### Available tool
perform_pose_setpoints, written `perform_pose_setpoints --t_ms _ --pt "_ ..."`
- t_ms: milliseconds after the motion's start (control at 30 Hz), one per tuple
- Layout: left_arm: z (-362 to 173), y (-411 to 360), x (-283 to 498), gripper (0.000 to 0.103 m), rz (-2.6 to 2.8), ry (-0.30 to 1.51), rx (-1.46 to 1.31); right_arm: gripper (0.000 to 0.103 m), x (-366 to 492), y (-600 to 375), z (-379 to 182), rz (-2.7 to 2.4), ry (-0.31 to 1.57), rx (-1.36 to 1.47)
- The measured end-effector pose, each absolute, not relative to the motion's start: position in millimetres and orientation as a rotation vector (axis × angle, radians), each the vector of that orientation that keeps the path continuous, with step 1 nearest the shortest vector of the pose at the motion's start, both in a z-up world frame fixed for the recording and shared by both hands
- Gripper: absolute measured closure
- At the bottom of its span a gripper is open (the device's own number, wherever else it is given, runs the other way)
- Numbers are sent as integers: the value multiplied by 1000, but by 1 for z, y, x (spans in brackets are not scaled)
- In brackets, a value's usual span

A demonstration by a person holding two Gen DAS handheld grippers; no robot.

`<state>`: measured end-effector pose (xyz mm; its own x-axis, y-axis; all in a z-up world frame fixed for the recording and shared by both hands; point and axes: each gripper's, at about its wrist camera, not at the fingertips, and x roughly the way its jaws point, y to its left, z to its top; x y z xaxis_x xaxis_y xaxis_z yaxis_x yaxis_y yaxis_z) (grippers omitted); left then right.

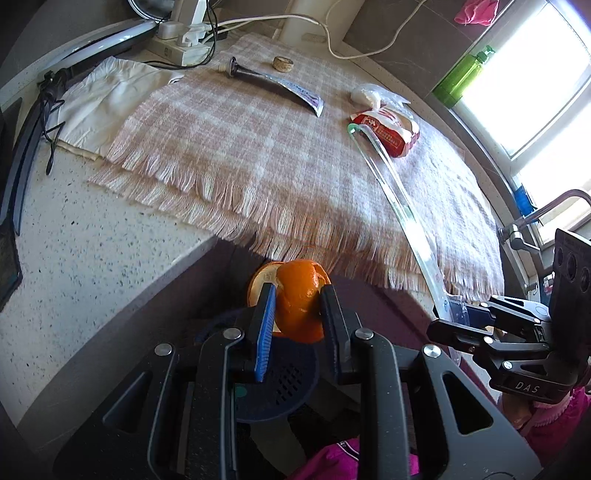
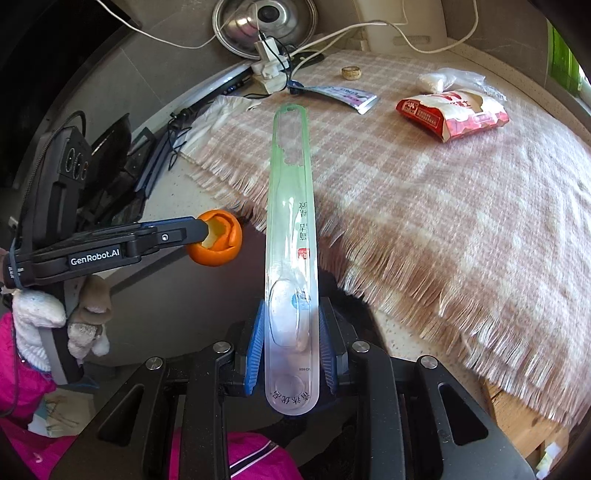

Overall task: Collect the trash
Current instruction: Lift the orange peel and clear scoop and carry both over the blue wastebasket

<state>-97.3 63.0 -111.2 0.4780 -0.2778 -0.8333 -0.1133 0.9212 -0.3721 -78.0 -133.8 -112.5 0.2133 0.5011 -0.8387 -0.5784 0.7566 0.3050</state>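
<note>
My left gripper (image 1: 297, 299) is shut on an orange peel (image 1: 301, 299), held off the counter's front edge above a dark blue perforated bin (image 1: 280, 387). It also shows in the right wrist view (image 2: 203, 232) with the orange peel (image 2: 218, 245). My right gripper (image 2: 291, 332) is shut on a long clear plastic toothbrush package (image 2: 290, 229), which sticks out over the checked cloth (image 2: 424, 192); the package also shows in the left wrist view (image 1: 391, 192). On the cloth lie a red snack bag (image 2: 450, 114), a squeezed tube (image 1: 280, 86), a small ring-shaped cap (image 1: 283, 63) and a clear plastic bag (image 1: 365, 92).
A speckled counter (image 1: 92, 251) carries a white cloth (image 1: 110, 99), a power strip with cables (image 1: 181, 44) and a metal lid (image 2: 264, 22). A green bottle (image 1: 461, 75) stands by the window. A tap (image 1: 535, 218) is at the right.
</note>
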Motion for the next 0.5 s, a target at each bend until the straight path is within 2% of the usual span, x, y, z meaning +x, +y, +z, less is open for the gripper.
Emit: perform_pose_setpoints --t_ms 500 --pt "-169 55 -127 79 -127 1209 -407 77 -124 -121 -163 714 1220 -90"
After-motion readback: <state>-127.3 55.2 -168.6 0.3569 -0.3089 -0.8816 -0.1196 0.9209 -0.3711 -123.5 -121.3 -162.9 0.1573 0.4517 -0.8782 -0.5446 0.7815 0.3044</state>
